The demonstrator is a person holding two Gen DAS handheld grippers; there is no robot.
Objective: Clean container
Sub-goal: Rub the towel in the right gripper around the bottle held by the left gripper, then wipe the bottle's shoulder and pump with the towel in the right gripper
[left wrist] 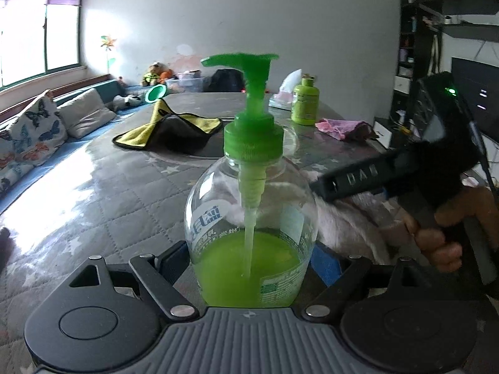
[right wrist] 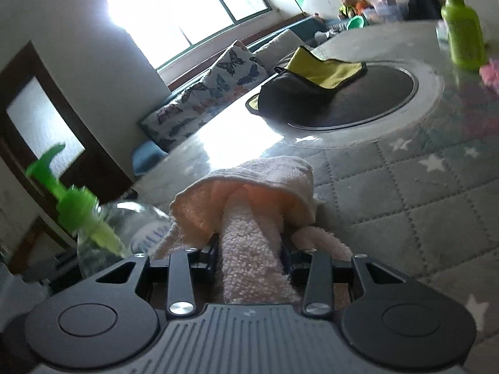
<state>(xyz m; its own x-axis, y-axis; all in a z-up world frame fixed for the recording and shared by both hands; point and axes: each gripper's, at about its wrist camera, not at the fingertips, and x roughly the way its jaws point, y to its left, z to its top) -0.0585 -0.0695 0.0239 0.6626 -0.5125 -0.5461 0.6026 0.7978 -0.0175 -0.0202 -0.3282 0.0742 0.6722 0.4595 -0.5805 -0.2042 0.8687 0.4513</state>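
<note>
The left claw gripped a clear pump bottle of green soap; the right claw pinched a pink towel beside it.

The pump bottle hides the left gripper's fingertips, and its base drops out of sight behind the gripper body, while in the right wrist view it is smeared by blur and partly covered. The pink towel covers the right gripper's fingertips. The bottle's label print is too distorted to read.
</note>
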